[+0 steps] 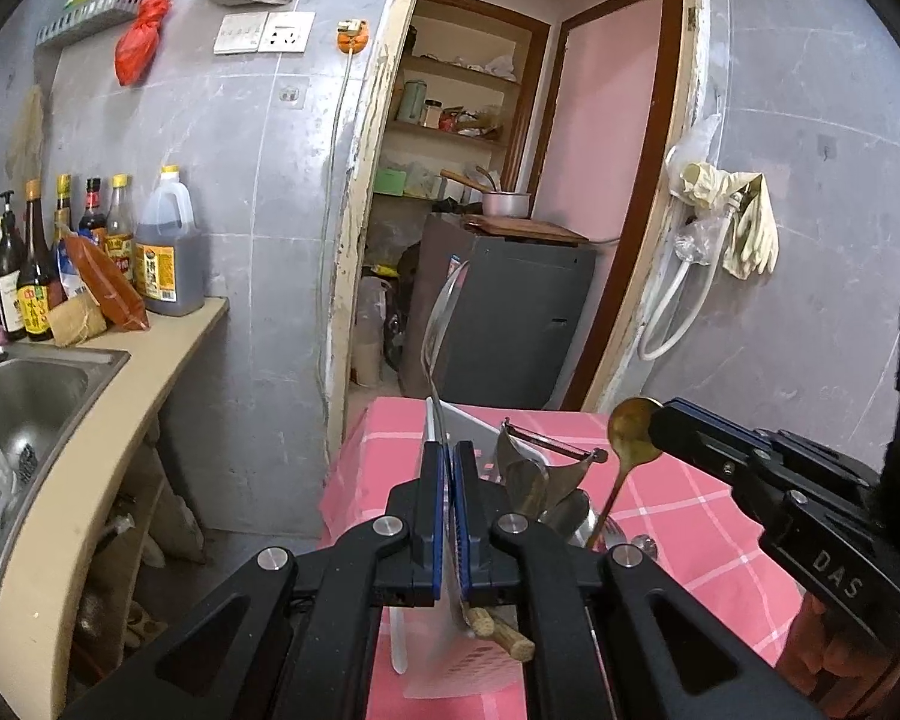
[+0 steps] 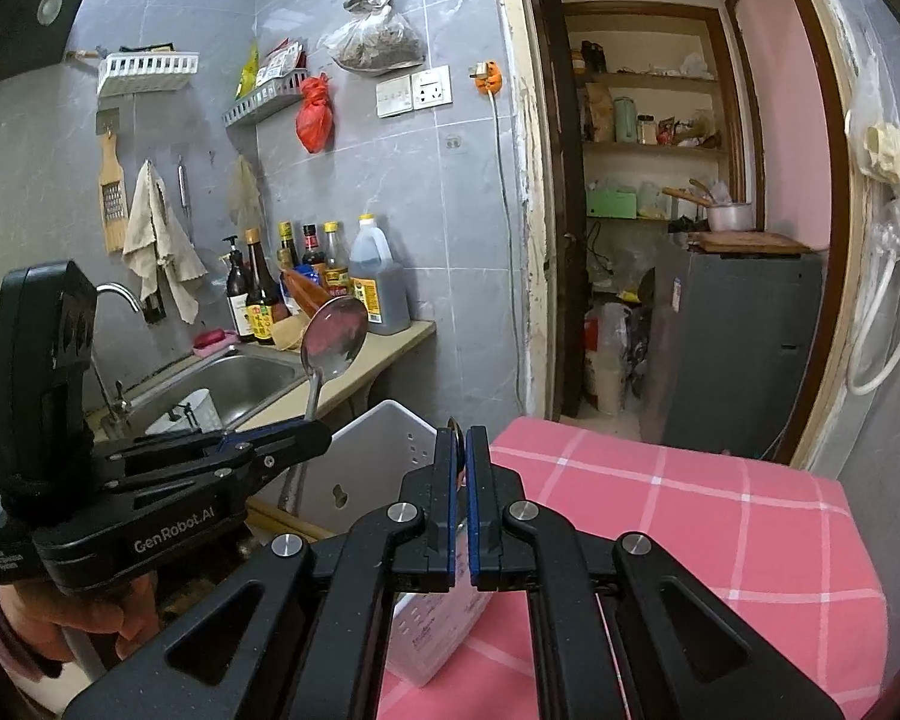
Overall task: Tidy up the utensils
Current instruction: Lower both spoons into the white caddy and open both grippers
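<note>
My left gripper (image 1: 449, 450) is shut on the stem of a silver spoon (image 1: 441, 312), whose bowl stands upright above the jaws. Seen from the right wrist, that left gripper (image 2: 318, 426) holds the silver spoon (image 2: 333, 330) over the white utensil basket (image 2: 384, 450). My right gripper (image 2: 463, 438) is shut on a brass spoon (image 2: 459, 441), seen edge-on there. In the left wrist view the right gripper (image 1: 660, 429) pinches the brass spoon (image 1: 629, 423) at its bowl, with the handle slanting down into the white basket (image 1: 486, 468). A peeler (image 1: 555, 450) and other metal utensils stand in the basket.
The basket sits on a table with a pink checked cloth (image 2: 690, 510). A steel sink (image 2: 234, 378) and a counter with sauce bottles (image 2: 330, 282) lie to the left. Behind the table are a doorway and a grey fridge (image 2: 744, 354). A wooden handle (image 1: 501, 639) lies under my left jaws.
</note>
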A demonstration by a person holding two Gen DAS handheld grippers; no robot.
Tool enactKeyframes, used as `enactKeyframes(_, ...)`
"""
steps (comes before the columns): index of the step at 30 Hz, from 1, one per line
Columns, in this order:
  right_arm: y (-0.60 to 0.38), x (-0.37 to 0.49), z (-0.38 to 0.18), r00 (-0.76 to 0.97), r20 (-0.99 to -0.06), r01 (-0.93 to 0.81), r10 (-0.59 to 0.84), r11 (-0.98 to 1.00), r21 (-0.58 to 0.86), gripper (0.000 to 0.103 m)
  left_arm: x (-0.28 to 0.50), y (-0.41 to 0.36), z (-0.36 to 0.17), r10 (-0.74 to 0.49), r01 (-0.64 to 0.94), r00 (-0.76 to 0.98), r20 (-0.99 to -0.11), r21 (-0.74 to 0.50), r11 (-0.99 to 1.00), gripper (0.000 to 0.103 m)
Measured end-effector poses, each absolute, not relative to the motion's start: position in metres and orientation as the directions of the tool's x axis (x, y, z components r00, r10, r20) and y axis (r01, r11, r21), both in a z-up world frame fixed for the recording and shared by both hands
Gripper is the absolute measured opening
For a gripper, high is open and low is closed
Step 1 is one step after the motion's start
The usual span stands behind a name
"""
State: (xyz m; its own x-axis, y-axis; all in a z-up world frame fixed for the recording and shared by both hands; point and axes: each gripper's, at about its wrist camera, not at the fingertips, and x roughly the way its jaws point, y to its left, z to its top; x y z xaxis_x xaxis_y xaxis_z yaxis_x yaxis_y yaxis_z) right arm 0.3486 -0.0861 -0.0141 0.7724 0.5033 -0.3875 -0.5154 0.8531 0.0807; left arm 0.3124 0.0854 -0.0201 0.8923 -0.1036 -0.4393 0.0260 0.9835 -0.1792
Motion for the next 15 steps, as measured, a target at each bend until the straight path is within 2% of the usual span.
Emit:
enactKeyframes(6,-0.079,0.342,-0.014,0.780,-0.390,-0.517,0.489,0.855,0.037,0.003,0.316,0.077,-0.022,-0.058,0.012,0.901,-0.431,-0.109,0.994,0.007)
enactKeyframes(15,-0.087,0.339,-0.011,0.766,-0.401,-0.520,0.502,0.851,0.072,0.003,0.302,0.090,-0.015,-0.092,0.009,0.900,-0.426,-0.194,0.981,0.008)
